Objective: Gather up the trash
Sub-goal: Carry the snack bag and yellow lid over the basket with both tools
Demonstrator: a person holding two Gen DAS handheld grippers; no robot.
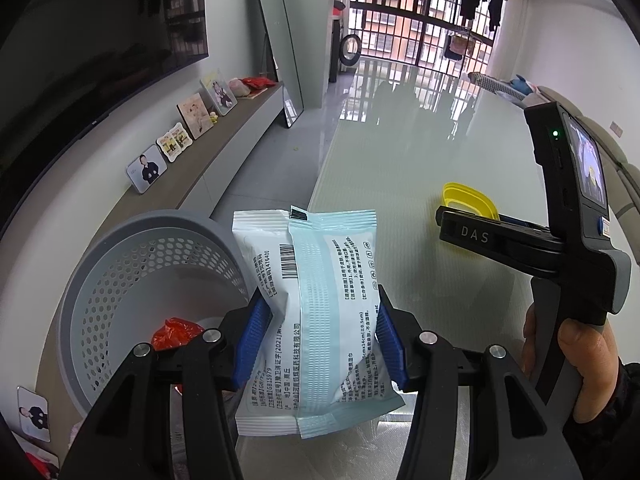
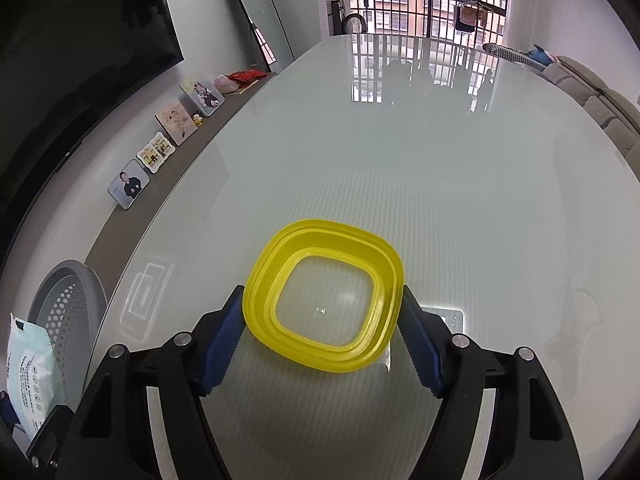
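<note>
Left hand-held gripper [image 1: 320, 332]: blue pads clamped on both sides of a white and pale-blue wipes packet [image 1: 316, 304], which is pinched in at the waist. The packet is held upright, off the counter, just right of the grey perforated bin [image 1: 132, 276]. Judgement: it is held there so it can be swung left over the rim and dropped. The bin already holds a crumpled red wrapper [image 1: 174, 334] at its bottom.

Right hand-held gripper [image 2: 322, 320]: jaws fairly wide, straddling the yellow square lid [image 2: 324, 300], which lies flat on the glass counter [image 2: 400, 168]. The left pad looks to be touching the lid's edge and the right pad is at or just beside the other edge; I cannot tell whether they press yet. The lid is not lifted. Judgement: the straddle lines the pads up on opposite sides so the thin rim can be caught.

Surroundings: the bin stands off the counter's left edge, between it and a low shelf [image 1: 240, 120] bearing photo frames [image 1: 146, 170]. A sofa [image 2: 600, 92] lies far right. The counter is bare around the lid.

In the way: for the left, only the bin's near rim. For the right, the packet and left gripper lie between lid and bin, so the packet likely goes in first.
</note>
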